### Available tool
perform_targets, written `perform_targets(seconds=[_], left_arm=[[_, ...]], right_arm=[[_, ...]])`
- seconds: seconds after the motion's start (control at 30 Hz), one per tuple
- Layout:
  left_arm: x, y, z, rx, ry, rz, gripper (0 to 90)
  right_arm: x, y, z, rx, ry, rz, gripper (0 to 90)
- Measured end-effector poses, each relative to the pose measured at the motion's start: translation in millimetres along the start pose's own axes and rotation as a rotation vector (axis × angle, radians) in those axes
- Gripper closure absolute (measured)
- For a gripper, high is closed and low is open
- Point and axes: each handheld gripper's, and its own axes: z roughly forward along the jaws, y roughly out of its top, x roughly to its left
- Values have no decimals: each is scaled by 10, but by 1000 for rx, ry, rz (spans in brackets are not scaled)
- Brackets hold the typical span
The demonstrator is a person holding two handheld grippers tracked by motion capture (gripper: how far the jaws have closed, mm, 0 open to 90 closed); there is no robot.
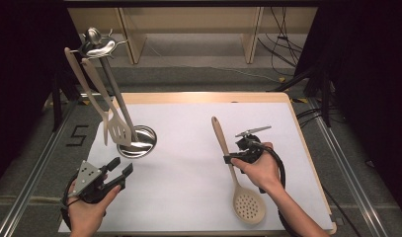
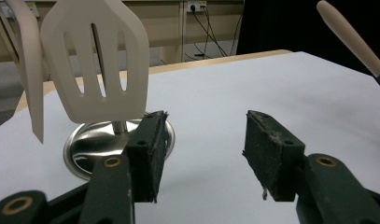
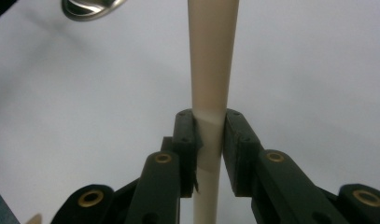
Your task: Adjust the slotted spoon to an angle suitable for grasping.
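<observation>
Right tool (image 1: 231,159) pinches the skimmer (image 1: 236,180) handle (palm down), left tool (image 1: 120,174) rests spread.

The white mat (image 1: 188,163) lies bare between the hands. The utensil stand (image 1: 139,140) with its hanging spatulas (image 1: 120,129) blocks the far left.

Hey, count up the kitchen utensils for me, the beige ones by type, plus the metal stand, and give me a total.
Beige slotted spatula, hanging on the stand: 1
Beige plain utensil hanging beside it, head unclear: 1
Beige perforated skimmer spoon, clamped by its handle in the right gripper: 1
Metal utensil stand: 1
Total: 4
</observation>
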Motion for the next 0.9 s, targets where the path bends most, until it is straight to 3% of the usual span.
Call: perform_targets(seconds=[0.03,0.07,0.1,0.13,0.17,0.2,0.33,0.4,0.43,0.47,0.53,0.8,0.9], left_arm=[[0,4,-2,0,2,0,472],[1,7,0,-1,-2,1,471],[1,7,1,-1,-3,1,470],[0,8,2,0,-3,0,469],[-4,5,12,-15,-8,-6,468],[-5,13,3,3,-3,-3,467],[-11,33,11,1,-14,5,465],[-15,48,14,-2,-13,7,462],[-17,52,32,-16,-24,2,461],[-19,56,33,-14,-25,3,461],[-27,65,37,-14,-27,8,461],[-16,66,32,-4,-17,10,460],[-11,68,34,-6,-19,10,460]], right_arm=[[19,-8,-23,3,4,-5,769],[67,-27,-50,-10,33,21,768],[28,-39,-55,-52,1,-38,768],[34,-50,-54,-102,33,-70,768],[49,-62,-74,-126,34,-80,768],[37,-72,-84,-172,31,-120,768],[81,-127,-136,-274,41,-151,768],[66,-135,-141,-324,41,-210,768],[98,-157,-162,-333,39,-179,769],[107,-167,-162,-366,43,-187,768],[85,-168,-183,-397,25,-237,769],[111,-170,-221,-474,16,-209,769],[107,-155,-246,-469,13,-232,769]])
